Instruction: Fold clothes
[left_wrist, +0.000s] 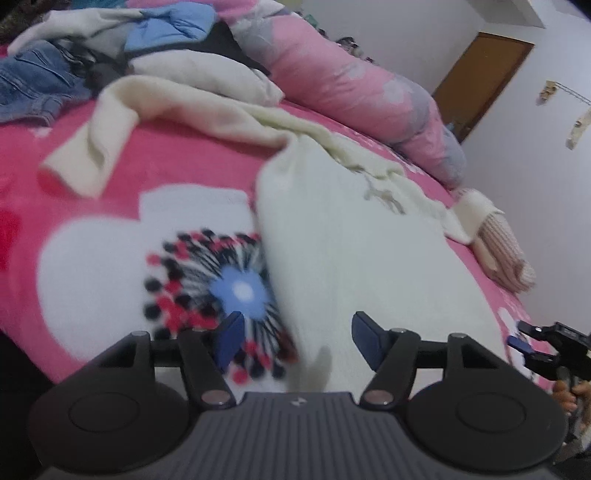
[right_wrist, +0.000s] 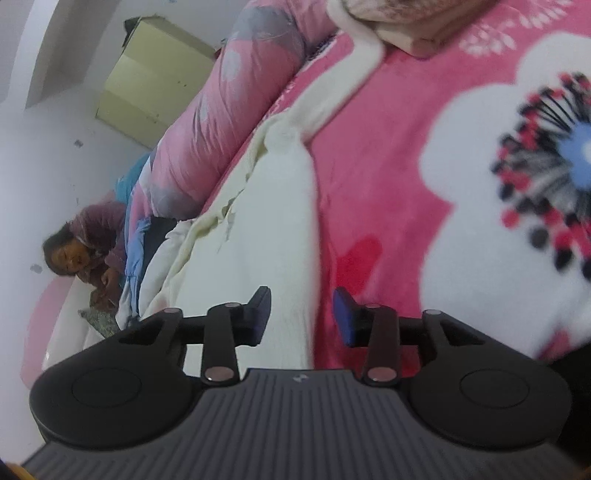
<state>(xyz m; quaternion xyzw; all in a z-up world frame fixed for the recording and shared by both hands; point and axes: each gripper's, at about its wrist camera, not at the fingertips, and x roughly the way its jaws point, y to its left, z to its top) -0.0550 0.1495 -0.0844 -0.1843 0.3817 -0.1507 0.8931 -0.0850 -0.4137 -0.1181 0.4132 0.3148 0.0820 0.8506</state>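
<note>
Both grippers hang over the cream sweater spread flat on the pink flower blanket. Left gripper has its fingers wide apart, holding nothing. Right gripper is partly open above the sweater's edge, also empty.

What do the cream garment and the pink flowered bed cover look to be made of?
Cream garment: soft knit, likely wool or acrylic; matte, limp, with faint ribbing near its edge. Bed cover: plush fleece, probably polyester; fuzzy nap, soft-edged printed flowers. Blur leaves both uncertain.
</note>
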